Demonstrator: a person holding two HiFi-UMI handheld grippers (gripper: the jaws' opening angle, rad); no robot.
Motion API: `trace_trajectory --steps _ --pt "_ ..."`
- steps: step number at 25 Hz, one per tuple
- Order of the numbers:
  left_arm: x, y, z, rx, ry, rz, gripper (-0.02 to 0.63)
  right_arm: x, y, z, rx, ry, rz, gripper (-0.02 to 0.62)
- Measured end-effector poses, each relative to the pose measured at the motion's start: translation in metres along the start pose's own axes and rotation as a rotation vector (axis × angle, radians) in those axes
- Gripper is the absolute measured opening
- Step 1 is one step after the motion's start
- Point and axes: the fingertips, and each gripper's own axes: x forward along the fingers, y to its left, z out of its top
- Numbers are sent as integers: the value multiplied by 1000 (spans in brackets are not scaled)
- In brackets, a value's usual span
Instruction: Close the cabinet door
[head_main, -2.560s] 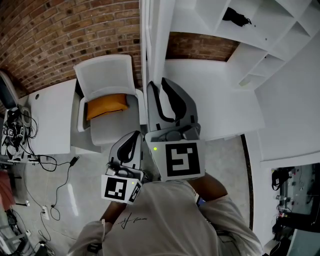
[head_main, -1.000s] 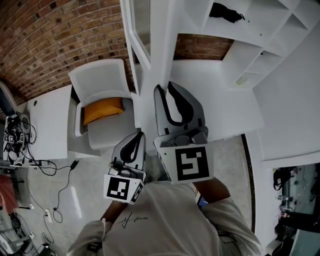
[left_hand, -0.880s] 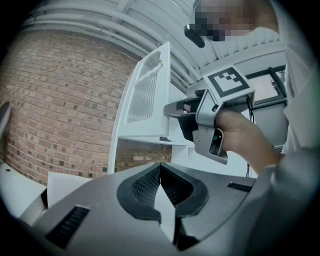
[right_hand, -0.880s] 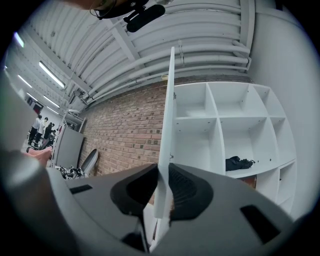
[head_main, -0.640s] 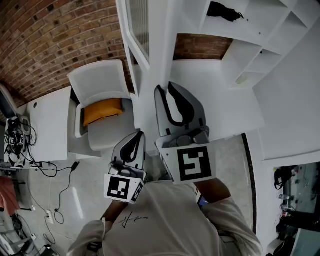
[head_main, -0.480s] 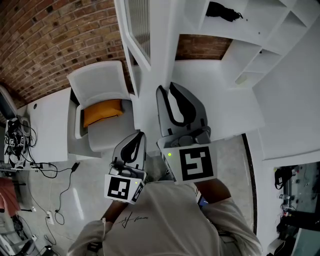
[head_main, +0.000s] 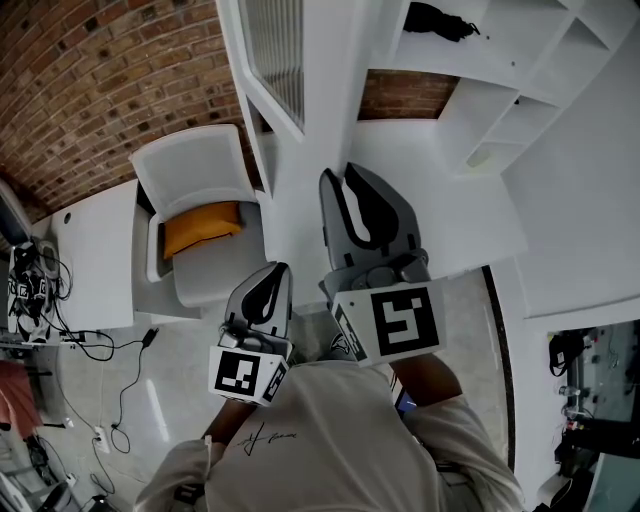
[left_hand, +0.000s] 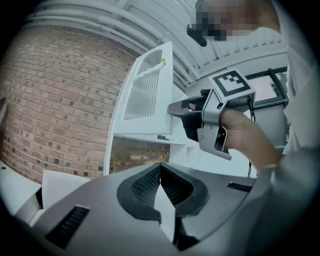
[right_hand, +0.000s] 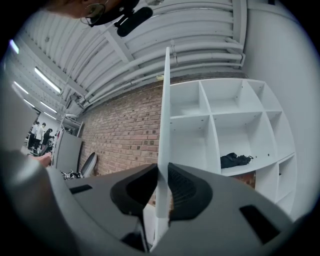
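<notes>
Hard to make out from the head view: the exact grip of the right gripper (head_main: 337, 178) on the cabinet door (head_main: 322, 95), with the pads masked by the grey body and the marker cube. Plain in the right gripper view: right gripper (right_hand: 162, 172) pinched narrowly on the cabinet door (right_hand: 165, 110), one ribbed pad pressed against each face of its thin white edge. Seen edge-on there, swung well out from the shelf unit (right_hand: 235, 125). Cut off by the top of the head view: the upper end of the door and of its ribbed panel (head_main: 280, 55).

Left gripper (head_main: 273, 272) held low, close to the person's shirt, apart from the door. In the left gripper view, left gripper (left_hand: 160, 172) with pads brought together and nothing between them; beyond it the door's broad face (left_hand: 145, 95) and the hand (left_hand: 245, 140) on the other gripper.

In one open compartment of the shelf unit (head_main: 520, 60), a black bundle (head_main: 440, 18); also in the right gripper view (right_hand: 235, 160), lying on its shelf board. Cannot tell whether cloth or strap.

Beside the door, against the brick wall (head_main: 100, 70), a white chair (head_main: 195, 165) with an orange cushion (head_main: 202, 226) on its seat
</notes>
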Motion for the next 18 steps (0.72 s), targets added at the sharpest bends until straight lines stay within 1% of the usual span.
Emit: trace_trajectory --steps 5,18 --pt "4 0 0 -5 4 2 15 2 -9 -1 -6 1 3 63" --pt "7 -1 -3 -8 8 15 15 1 -36 -5 35 -4 -27 64"
